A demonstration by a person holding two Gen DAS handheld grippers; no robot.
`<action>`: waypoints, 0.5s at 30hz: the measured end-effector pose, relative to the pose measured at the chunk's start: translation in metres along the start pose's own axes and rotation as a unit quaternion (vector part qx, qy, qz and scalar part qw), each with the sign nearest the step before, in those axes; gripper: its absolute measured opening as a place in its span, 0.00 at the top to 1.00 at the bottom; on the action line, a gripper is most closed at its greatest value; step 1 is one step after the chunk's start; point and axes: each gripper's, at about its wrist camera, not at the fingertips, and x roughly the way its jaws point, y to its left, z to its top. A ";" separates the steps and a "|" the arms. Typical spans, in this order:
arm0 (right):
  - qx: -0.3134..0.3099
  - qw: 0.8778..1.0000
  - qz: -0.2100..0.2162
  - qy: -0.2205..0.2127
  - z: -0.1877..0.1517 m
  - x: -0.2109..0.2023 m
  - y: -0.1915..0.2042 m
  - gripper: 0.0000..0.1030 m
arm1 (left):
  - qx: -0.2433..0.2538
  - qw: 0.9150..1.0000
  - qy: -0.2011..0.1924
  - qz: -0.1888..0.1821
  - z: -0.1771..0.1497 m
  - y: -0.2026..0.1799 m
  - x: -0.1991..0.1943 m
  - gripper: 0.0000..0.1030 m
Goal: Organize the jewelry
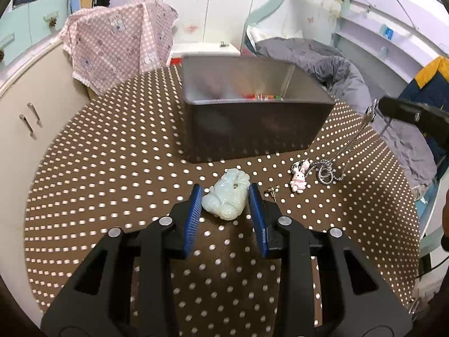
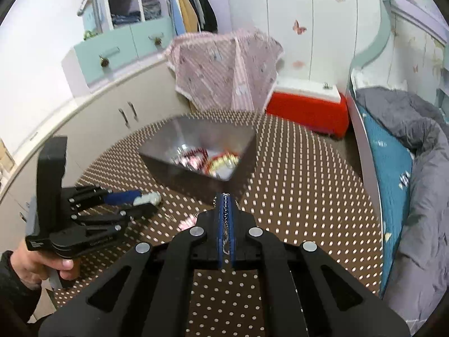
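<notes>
Left tool (image 1: 226, 199): fingers spread, low over the brown dotted surface (image 1: 112, 174). A pale green jade carving (image 1: 228, 195) lies on the surface between the two blue pads (image 1: 196, 213). The left pad looks to be against the carving's edge; the right pad sits just beside it, contact not clear. No pinch on it. In the right wrist view the left tool (image 2: 146, 200) shows side-on at near left, held in the person's hand (image 2: 42, 266), with the pale carving (image 2: 148, 198) at its tips.

Right tool (image 2: 225, 224): blue pads (image 2: 220, 224) pressed together on a silver chain (image 2: 224, 216), which runs in the thin slit between them. In the left wrist view the right tool (image 1: 377, 109) enters from the right edge, raised above the surface, the chain (image 1: 350, 146) hanging slack from its tip down to the surface, right of the box.

On the surface, right of the carving: a small gold stud (image 1: 273, 190), then a pink-and-white bunny charm (image 1: 298, 178), then the chain's ring and coiled end (image 1: 325, 172) just beside the bunny. Whether bunny and chain are joined cannot be told.

Dark grey box (image 1: 252, 134), open top, stands at the far middle of the surface, beyond the carving. Colourful pieces (image 2: 213, 163) lie in its bottom; blurred, not identifiable.

Surroundings: pink checked cloth (image 1: 118, 42) draped at far left, grey bedding (image 1: 336, 67) on the bed at right, red-and-white chest (image 2: 308, 109) beyond the surface.
</notes>
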 end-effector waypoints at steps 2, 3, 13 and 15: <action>-0.005 1.000 0.002 -0.011 0.007 -0.009 0.002 0.99 | -0.005 1.000 -0.016 0.000 0.003 0.003 -0.016 0.67; -0.009 1.000 0.002 -0.017 0.011 -0.014 0.003 0.99 | -0.006 1.000 -0.024 0.002 0.006 0.004 -0.024 0.67; -0.053 0.994 0.005 -0.093 0.060 -0.060 0.020 0.99 | -0.001 0.994 -0.105 0.010 0.042 0.009 -0.094 0.67; -0.065 0.992 0.005 -0.112 0.073 -0.072 0.025 0.99 | 0.003 0.993 -0.120 0.013 0.052 0.010 -0.105 0.67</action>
